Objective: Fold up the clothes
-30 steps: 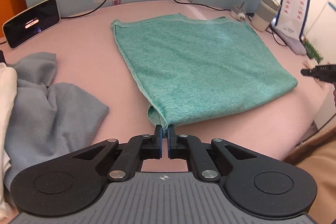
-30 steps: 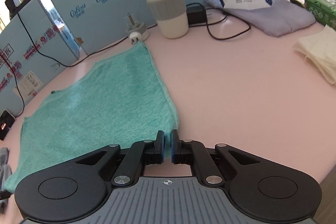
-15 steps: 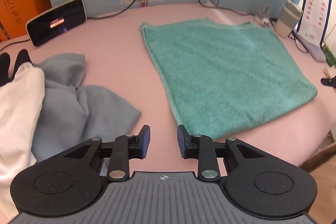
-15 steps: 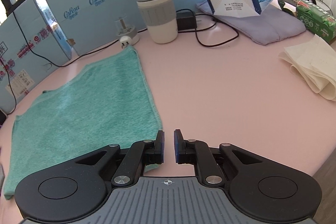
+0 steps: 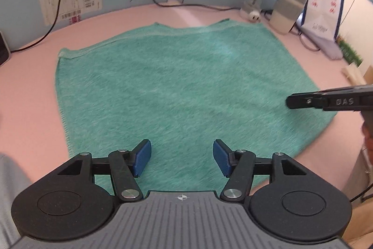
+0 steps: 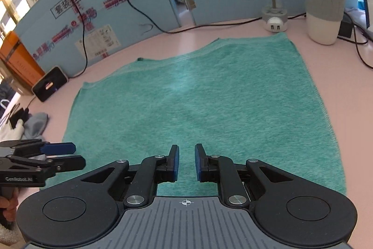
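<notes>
A green towel (image 5: 177,85) lies flat, folded double, on the pink table (image 5: 28,90). My left gripper (image 5: 181,144) hovers over the towel's near edge. Its jaws are opening, with nothing between the blue pads. My right gripper (image 6: 187,148) also hangs over the towel (image 6: 198,104) near its front edge. Its jaws are opening from a narrow gap, and only cloth shows below that gap. Each gripper shows in the other's view: the right gripper (image 5: 291,102) over the towel's right side, the left gripper (image 6: 78,155) at its left edge.
A grey-and-white mug (image 6: 324,4) and a charger plug (image 6: 275,20) stand at the back right, with cables beside them. A black device (image 6: 50,83) leans at the back left. Grey and white garments (image 6: 35,123) lie left of the towel. Blue cardboard walls ring the table.
Both grippers have let go of the towel's near corners and opened. The left one has moved right and the right one left, so both now sit over the towel.
</notes>
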Demonstrator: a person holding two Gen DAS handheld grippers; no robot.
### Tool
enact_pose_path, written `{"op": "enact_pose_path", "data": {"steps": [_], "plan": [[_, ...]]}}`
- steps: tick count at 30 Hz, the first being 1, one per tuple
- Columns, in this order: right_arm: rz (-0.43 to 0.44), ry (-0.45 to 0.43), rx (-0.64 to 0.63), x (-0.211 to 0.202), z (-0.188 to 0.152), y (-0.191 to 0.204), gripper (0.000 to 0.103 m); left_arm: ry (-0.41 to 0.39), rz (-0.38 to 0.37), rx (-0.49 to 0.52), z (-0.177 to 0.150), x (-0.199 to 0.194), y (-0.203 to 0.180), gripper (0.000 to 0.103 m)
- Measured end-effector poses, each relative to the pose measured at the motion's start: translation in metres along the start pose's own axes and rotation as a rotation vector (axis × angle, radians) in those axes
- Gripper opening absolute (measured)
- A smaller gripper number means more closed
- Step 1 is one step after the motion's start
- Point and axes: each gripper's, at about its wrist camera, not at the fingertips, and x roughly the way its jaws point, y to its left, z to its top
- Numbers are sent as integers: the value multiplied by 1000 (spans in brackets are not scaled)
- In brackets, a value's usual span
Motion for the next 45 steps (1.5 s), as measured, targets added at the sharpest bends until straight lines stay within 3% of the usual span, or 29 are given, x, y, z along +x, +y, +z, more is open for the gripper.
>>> {"op": "enact_pose_path", "data": {"steps": [2, 4, 8, 9, 12, 15, 26, 28, 32, 36, 39, 45], "plan": [[-33, 41, -8, 2, -4, -4, 16, -9, -8, -31, -9, -7, 12, 58], [-69, 50, 14, -5, -10, -18, 14, 6, 20, -79, -14, -13, 25, 70], [-151, 62, 99, -24, -17, -46, 12, -17, 2, -150, -24, -19, 40, 72], [-154, 61, 118, -27, -16, -50, 12, -17, 3, -143, -24, -18, 39, 73], [-139, 51, 182, -27, -16, -58, 12, -5, 0, -98, -20, -10, 29, 93], [-175, 49, 161, -26, -16, -50, 12, 9, 12, -48, -21, -5, 20, 101], [-194, -4, 263, -27, -22, -50, 13, -2, -31, -54, -19, -1, 24, 103], [-186, -14, 272, -27, -24, -49, 18, -11, -41, -65, -20, -2, 26, 103], [-127, -27, 277, -26, -23, -45, 52, -31, -53, -74, -23, -3, 28, 103], [-148, 1, 201, -16, -16, -23, 83, -50, -61, -65, -26, -4, 29, 103], [-185, 26, 140, -6, -14, -9, 96, -63, -65, -58, -28, -5, 29, 103], [-240, 66, 65, 7, -12, 7, 103, -75, -68, -44, -30, -5, 29, 103]]}}
